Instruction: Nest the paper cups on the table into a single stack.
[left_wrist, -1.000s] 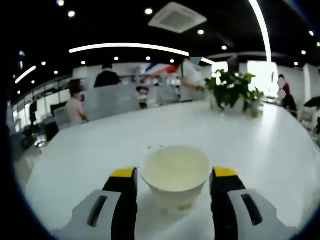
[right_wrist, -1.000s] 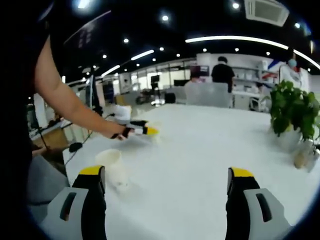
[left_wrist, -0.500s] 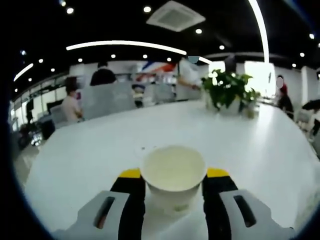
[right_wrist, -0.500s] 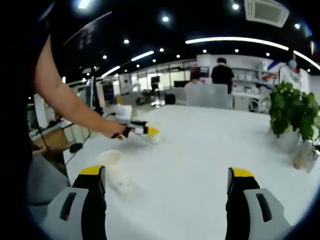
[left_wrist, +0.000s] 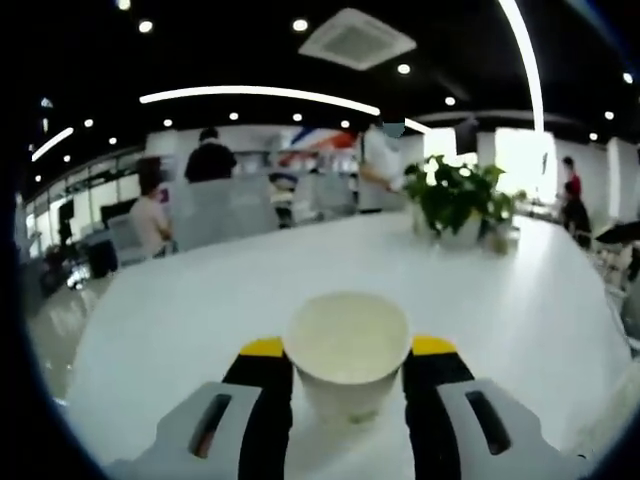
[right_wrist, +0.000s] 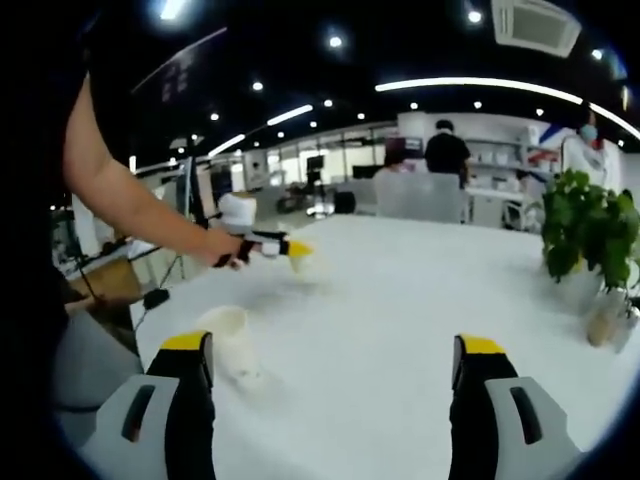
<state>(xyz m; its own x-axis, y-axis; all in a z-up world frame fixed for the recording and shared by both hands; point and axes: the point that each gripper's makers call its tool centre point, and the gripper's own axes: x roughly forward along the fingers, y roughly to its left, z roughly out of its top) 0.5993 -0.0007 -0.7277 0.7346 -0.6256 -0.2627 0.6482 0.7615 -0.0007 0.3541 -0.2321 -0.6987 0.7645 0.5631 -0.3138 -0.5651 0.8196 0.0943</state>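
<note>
My left gripper (left_wrist: 346, 365) has its jaws clamped tight on a cup (left_wrist: 346, 350), held just above the table (left_wrist: 180, 310); my right gripper (right_wrist: 335, 365) is spread wide, nothing in it; second cup (right_wrist: 228, 342) stands on the table by its left jaw.

The setting was a large open-plan office. A dark ceiling carried long curved light strips (left_wrist: 260, 93), small round spotlights and a square air-conditioning vent (left_wrist: 357, 38). A broad white table (left_wrist: 200, 300) ran through the room, with a potted green plant (left_wrist: 455, 195) standing at its far end. Beyond it, people (left_wrist: 210, 157) sat or stood at desks with pale partition screens (right_wrist: 420, 193). Glass-walled rooms (right_wrist: 300, 170) lined the far side.
</note>
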